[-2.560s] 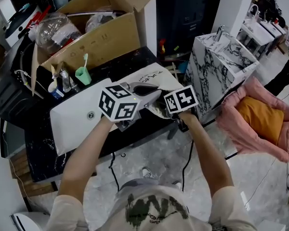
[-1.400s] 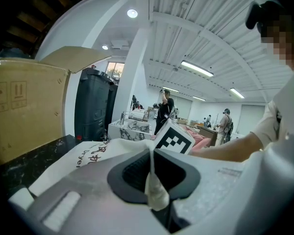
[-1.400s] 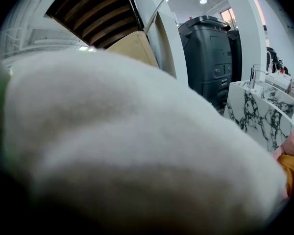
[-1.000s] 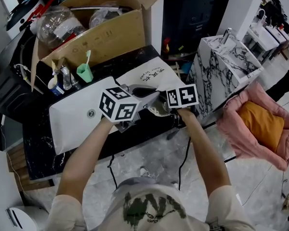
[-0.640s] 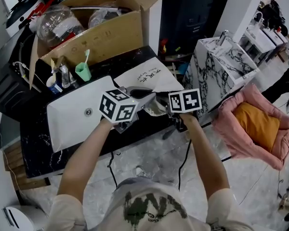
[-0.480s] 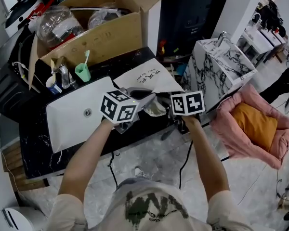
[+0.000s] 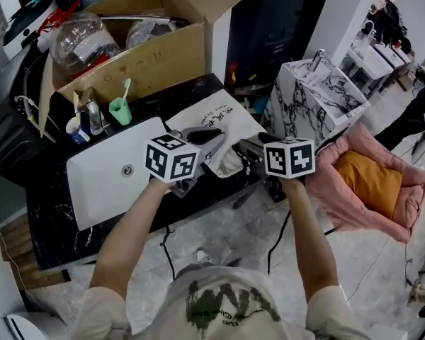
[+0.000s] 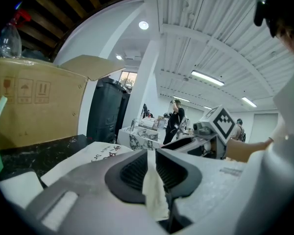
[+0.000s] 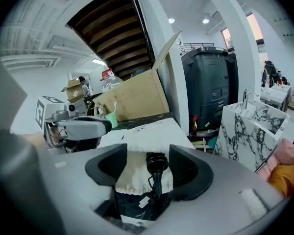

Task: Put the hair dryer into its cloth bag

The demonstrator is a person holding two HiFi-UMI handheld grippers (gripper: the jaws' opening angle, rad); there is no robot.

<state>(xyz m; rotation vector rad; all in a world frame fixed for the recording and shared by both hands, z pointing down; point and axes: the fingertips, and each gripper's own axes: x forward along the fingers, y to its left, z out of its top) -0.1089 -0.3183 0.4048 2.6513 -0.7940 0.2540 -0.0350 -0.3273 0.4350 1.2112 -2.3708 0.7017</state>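
Note:
The white cloth bag [image 7: 211,121] lies on the black counter, its mouth toward me. My left gripper [image 7: 216,139] is shut on a strip of the bag's rim [image 8: 154,192]; its jaws have just been opening a little, with the cloth still between the pads. My right gripper [image 7: 242,149] hangs open above the mouth, its jaws having just been closing a little with nothing gripped. In the right gripper view the hair dryer's black cord end [image 9: 157,163] pokes out of the bag [image 9: 147,131]; the rest of the dryer is hidden inside.
A white sink basin [image 7: 103,176] sits left of the bag, with a green cup and toothbrush [image 7: 118,108] behind it. A cardboard box [image 7: 138,44] fills the back. To the right stand a marble-patterned block [image 7: 315,94] and a pink pet bed [image 7: 372,183]. A black cord [image 7: 275,236] hangs off the counter.
My right gripper has risen and drawn back to the right, away from the bag's mouth. The left gripper has stayed put on the rim.

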